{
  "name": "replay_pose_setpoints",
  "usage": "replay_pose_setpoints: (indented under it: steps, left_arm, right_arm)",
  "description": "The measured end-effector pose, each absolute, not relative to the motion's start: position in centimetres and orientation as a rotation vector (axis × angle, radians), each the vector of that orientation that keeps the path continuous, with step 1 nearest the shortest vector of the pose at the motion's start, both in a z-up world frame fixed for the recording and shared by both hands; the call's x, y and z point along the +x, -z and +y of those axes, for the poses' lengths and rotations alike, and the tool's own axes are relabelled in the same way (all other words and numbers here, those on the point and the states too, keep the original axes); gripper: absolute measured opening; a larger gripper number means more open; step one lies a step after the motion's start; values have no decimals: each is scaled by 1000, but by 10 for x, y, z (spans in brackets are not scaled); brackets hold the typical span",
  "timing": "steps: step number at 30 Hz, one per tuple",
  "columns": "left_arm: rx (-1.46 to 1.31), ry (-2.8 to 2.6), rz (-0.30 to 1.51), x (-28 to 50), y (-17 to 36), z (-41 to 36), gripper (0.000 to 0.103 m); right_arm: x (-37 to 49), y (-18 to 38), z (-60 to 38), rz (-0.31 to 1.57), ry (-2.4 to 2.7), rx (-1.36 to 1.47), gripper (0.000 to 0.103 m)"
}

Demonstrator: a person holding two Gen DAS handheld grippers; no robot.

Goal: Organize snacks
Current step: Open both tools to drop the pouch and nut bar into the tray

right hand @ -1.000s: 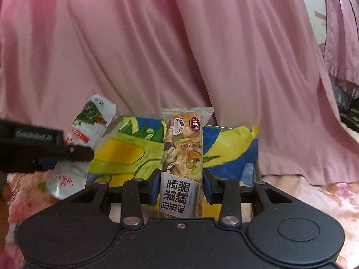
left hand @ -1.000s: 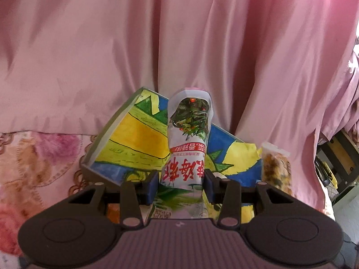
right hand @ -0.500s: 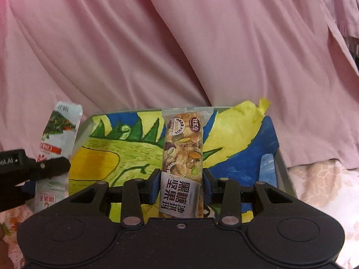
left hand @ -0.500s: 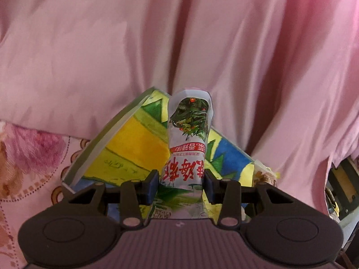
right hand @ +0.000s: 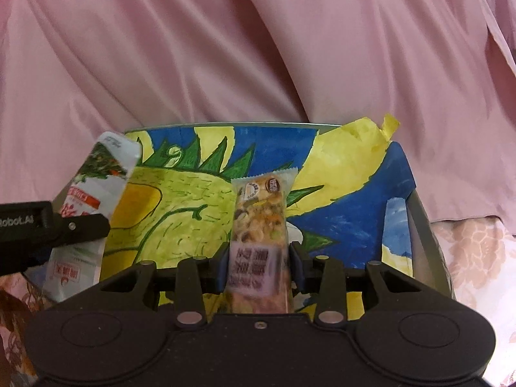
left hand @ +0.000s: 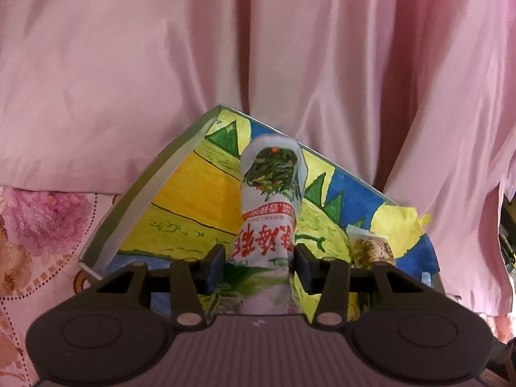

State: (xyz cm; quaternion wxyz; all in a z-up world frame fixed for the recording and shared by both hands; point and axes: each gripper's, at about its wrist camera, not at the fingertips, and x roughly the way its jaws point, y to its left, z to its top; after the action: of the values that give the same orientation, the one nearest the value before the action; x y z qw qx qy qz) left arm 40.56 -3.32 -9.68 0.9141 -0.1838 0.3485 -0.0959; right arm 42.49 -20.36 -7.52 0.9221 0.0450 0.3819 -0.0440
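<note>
Two grippers work over one open box (right hand: pixel 400 174) whose inside is lined with a painted sheet in yellow, green and blue. The box stands on a surface under a floral pink cloth (left hand: pixel 38 219), with one pink satin curtain (left hand: pixel 258 48) hanging in folds behind it. There are two snacks in all, one to each gripper. The left gripper (left hand: pixel 259 266) has the white pickle packet (left hand: pixel 271 200), printed with green vegetables and red characters, standing upright between its jaws over the box floor; the jaws have just been opening, and a narrow gap shows between the left pad and the packet, so the packet sits loosely between them rather than squeezed. In the right wrist view the same packet (right hand: pixel 93 187) stands at the box's left edge with the left gripper's black finger across it. The right gripper (right hand: pixel 259 267) has the nut bar (right hand: pixel 261 216) in its clear wrapper between its jaws, its top end pointing away over the middle of the painted floor; the jaws have just been opening slightly, and the pads lie close against the bar's sides, though its lower part is blurred. In the left wrist view the top of the bar (left hand: pixel 371 248) shows just right of the packet.
</note>
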Motion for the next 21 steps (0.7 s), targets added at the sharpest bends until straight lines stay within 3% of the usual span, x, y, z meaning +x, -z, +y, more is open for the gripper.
replay_pose_setpoints:
  steps: [2, 4, 13, 17, 21]
  left_arm:
    - [-378, 207, 712, 405, 94, -35, 60]
    - [-368, 213, 708, 404, 92, -37, 64]
    - [-349, 183, 656, 382, 58, -35, 86]
    - [-299, 169, 609, 358, 28, -32, 98]
    - [-227, 103, 535, 324, -3, -27, 102]
  right_arm:
    - [424, 74, -203, 784, 90, 97, 46]
    - [423, 72, -204, 786, 92, 109, 59]
    - [395, 36, -199, 707, 114, 44, 87]
    - [375, 8, -195, 654, 110, 41, 93]
    - [348, -22, -189, 596, 110, 51, 99]
